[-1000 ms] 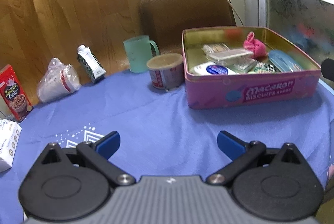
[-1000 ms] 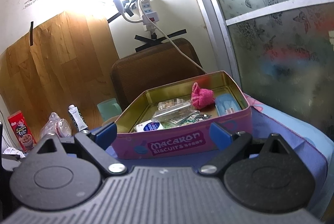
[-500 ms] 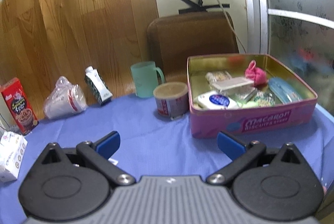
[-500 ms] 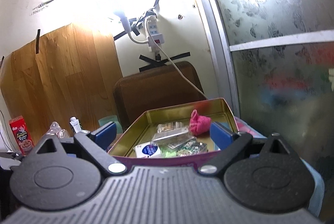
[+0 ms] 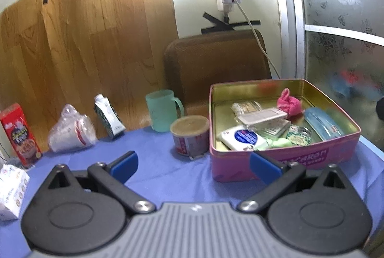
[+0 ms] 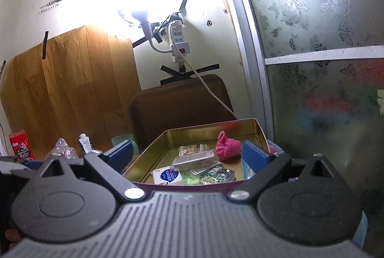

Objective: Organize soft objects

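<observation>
Both grippers hang spread and empty before the pink tin at the counter's right edge.

The pink tin [image 5: 276, 162] sits on the blue-covered counter [image 5: 156, 176] toward its right edge, its long side facing us. Inside lie a pink cloth bundle [image 5: 289, 105] in the far right part, a white tissue pack [image 5: 242, 138] at the near wall, clear packets [image 5: 261, 116] in the middle and a blue pouch [image 5: 321, 123] along the right wall. The left gripper [image 5: 192, 163] hovers left of the tin's near wall, fingers parted, nothing between them. The right gripper [image 6: 187, 152] looks straight over the near wall, fingers likewise released, and seems the nearer to the bundle, ahead and slightly right. A paper tub [image 5: 190, 135] and green mug [image 5: 163, 110] stand just left of the tin.
</observation>
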### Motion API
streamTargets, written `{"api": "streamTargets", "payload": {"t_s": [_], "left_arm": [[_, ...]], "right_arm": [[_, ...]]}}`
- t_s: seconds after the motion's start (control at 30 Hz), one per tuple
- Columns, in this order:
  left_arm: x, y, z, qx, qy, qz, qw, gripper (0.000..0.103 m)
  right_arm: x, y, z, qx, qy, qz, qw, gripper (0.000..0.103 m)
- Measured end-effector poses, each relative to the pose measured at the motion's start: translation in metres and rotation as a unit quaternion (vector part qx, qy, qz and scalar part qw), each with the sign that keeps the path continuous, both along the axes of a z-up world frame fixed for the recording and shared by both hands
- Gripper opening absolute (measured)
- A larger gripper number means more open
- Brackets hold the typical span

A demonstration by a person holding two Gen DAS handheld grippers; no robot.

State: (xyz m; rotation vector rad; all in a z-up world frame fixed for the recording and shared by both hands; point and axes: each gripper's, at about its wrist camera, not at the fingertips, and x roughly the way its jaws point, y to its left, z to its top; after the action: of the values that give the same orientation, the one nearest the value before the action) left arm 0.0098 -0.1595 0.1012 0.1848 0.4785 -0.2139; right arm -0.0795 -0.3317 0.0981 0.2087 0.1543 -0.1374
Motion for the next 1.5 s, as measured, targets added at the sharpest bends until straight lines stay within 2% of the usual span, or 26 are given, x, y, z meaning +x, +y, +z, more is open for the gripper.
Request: {"api": "streamTargets", "payload": {"t_s": [0.23,0.6,1.5], "left_arm": [[0.006,-0.006,-0.013,0.006,0.031,0.002,0.9995,0.103],[0.016,-0.019,-0.026,0.028,0.053,-0.005,0.9982,0.103],[0.048,-0.044,-0.038,0.050,0.082,-0.012,0.9953,0.103]], "right_arm": [[0.006,0.001,-0.009,0.005,0.011,0.009,1.000,0.099],[0.016,-0.002,-0.020,0.013,0.020,0.011,1.000,0.099],[0.040,-0.021,-0.032,0.021,0.031,0.003,0.999,0.099]]}}
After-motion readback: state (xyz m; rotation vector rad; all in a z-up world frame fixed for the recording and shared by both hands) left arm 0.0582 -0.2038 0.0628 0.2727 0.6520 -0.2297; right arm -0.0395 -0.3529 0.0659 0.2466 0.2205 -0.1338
